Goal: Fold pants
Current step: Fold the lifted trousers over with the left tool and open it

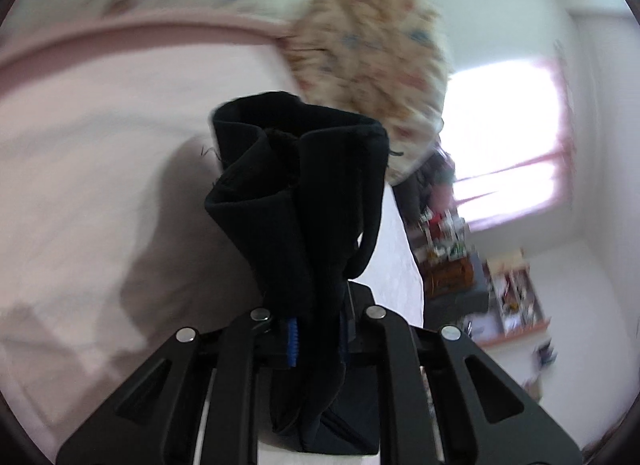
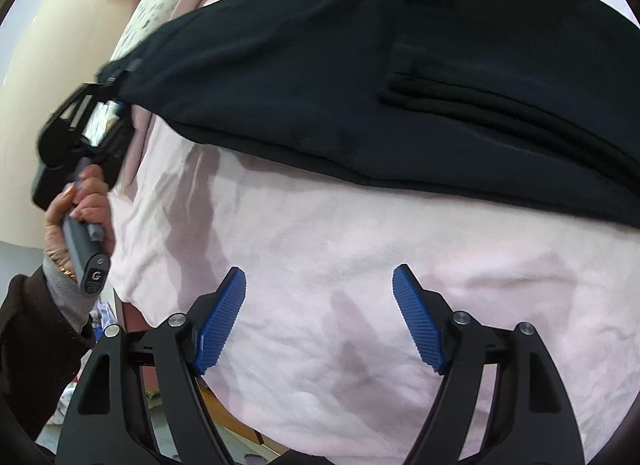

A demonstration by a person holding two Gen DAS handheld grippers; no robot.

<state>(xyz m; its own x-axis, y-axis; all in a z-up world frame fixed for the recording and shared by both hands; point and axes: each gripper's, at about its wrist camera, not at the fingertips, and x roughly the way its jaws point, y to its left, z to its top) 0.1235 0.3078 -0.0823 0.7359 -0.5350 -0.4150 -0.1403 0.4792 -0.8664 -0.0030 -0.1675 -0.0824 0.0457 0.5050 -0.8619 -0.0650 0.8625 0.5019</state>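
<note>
A: On the pink bed sheet [image 2: 320,265], your black pants [image 2: 400,85] are lying long; your left gripper [image 1: 316,329] is pinching one bunched end tight.

B: Risk?

A: That thick wad could be slipping out as you're lifting, dragging the rest crooked. Your right gripper [image 2: 320,317] is hovering with jaws wide, holding nothing.

B: Any writing?

A: Only a round logo on the left gripper's handle [image 2: 94,277], too small to read.
</note>
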